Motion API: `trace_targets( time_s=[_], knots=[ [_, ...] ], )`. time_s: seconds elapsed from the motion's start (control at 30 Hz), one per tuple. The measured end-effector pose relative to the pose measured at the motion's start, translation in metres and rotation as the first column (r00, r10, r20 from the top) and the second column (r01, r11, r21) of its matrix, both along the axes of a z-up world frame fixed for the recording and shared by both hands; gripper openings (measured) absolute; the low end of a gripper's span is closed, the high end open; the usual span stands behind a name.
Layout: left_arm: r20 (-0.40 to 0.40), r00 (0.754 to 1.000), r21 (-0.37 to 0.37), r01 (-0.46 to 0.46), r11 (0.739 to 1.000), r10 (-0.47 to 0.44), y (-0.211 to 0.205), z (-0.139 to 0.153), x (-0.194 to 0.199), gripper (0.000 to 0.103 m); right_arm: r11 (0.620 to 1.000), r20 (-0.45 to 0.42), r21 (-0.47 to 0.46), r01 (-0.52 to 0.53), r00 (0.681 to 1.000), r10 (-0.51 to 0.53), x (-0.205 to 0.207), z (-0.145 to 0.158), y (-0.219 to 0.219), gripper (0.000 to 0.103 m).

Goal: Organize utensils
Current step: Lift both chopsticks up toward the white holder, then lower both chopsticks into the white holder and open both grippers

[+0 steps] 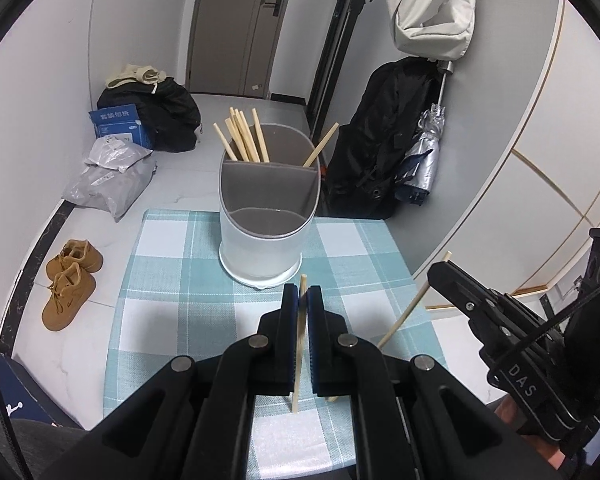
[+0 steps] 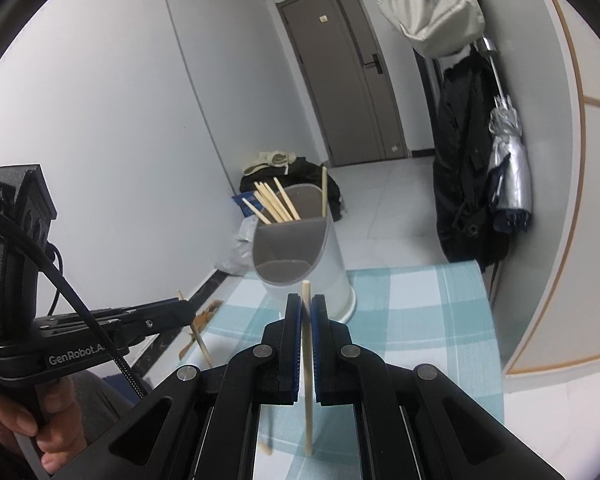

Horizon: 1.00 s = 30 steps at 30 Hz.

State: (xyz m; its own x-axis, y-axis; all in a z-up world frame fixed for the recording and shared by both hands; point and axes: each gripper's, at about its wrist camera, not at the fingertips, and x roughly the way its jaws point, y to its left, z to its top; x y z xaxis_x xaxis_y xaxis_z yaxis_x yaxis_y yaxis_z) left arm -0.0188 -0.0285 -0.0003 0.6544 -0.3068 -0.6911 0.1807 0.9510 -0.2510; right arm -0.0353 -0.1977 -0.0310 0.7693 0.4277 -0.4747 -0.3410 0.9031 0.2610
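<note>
Now | left claw (image 1: 302, 294) clamps upright chopstick (image 1: 300, 344) | right claw (image 2: 307, 304) clamps vertical stick (image 2: 308, 372)

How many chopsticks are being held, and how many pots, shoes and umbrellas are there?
Held chopsticks: 2
Utensil pot: 1
Brown shoes: 2
Umbrella: 1
Total: 6

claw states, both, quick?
Left claw: shut on a thin pale wooden chopstick.
Right claw: shut on another pale wooden chopstick.
</note>
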Motion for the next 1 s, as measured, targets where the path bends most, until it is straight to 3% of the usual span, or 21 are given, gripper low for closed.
trace_targets(
  time_s=[0.47, 0.73, 1.0],
  knots=[
    [0.019, 0.998, -0.052, 0.064, 0.997, -0.063, 0.007, 0.047, 0.03, 0.001, 0.999, 0.025, 0.035, -0.002, 1.0, 0.001, 0.027, 0.025, 0.003, 0.004],
    [0.035, 0.996, -0.158, 0.09, 0.983, -0.085, 0.014, 0.091, 0.07, 0.001, 0.999, 0.068, 0.029, -0.037, 0.997, 0.035, 0.065, 0.072, 0.006, 0.004],
    [0.084, 0.996, -0.216, 0.05, 0.975, -0.032, 0.035, 0.131, 0.125, 0.001, 0.998, 0.128, 0.025, -0.062, 0.99, 0.059, 0.121, 0.127, 0.01, 0.004]
  ],
)
